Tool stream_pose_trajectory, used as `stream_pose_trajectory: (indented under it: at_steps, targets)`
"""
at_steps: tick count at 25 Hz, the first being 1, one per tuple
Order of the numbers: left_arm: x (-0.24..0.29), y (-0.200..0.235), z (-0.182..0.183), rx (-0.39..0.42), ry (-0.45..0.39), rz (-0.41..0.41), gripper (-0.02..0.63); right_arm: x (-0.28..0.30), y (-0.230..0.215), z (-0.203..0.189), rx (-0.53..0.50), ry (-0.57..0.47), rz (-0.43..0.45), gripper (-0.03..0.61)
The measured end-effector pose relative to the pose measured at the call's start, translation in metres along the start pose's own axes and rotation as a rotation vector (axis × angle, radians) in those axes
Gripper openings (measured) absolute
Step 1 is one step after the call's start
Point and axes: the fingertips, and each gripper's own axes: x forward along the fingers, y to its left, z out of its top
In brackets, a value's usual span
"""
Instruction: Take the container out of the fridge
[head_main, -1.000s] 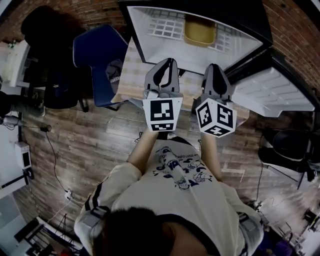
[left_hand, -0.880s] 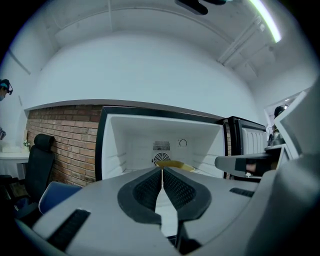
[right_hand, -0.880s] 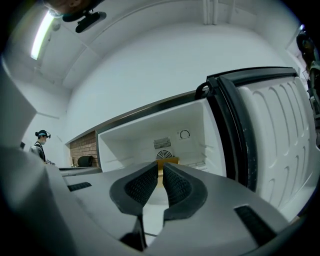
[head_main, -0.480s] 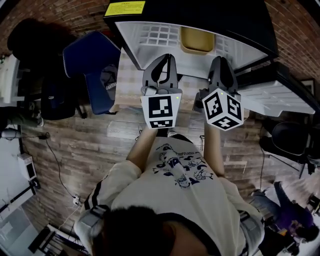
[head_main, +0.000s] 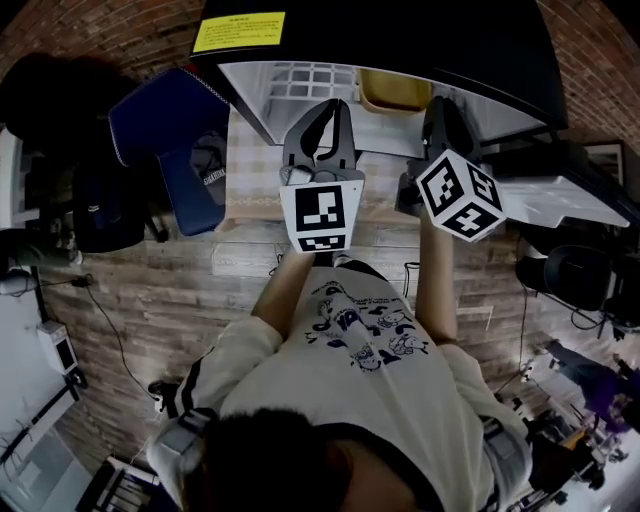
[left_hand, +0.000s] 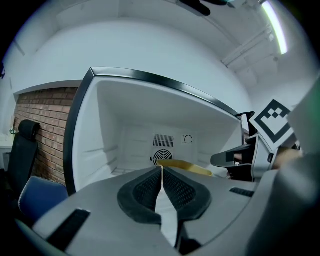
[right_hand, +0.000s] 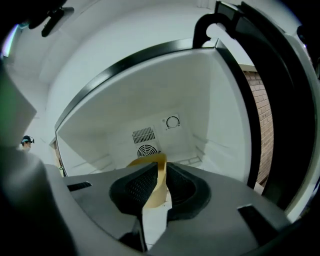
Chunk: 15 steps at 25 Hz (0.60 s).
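The container (head_main: 396, 90) is yellow. The fridge (head_main: 252, 88) is white inside, black outside. The chair (head_main: 160, 112) is blue, the floor (head_main: 150, 292) brown wood planks.

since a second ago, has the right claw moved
Yes: the right claw has gone forward into the fridge, reaching the yellow container.

Free room in fridge (head_main: 300, 85) left of container (head_main: 395, 90) — door (head_main: 560, 195) flanks right, chair (head_main: 165, 125) left.
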Motion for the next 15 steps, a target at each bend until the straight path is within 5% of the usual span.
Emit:
stream_pose_trajectory:
  at_steps: [15]
  targets:
    - [0.027,0.014,0.001,-0.018,0.009,-0.030,0.023,0.035,-0.009,-0.003,0.036,0.081,-0.021,0.068]
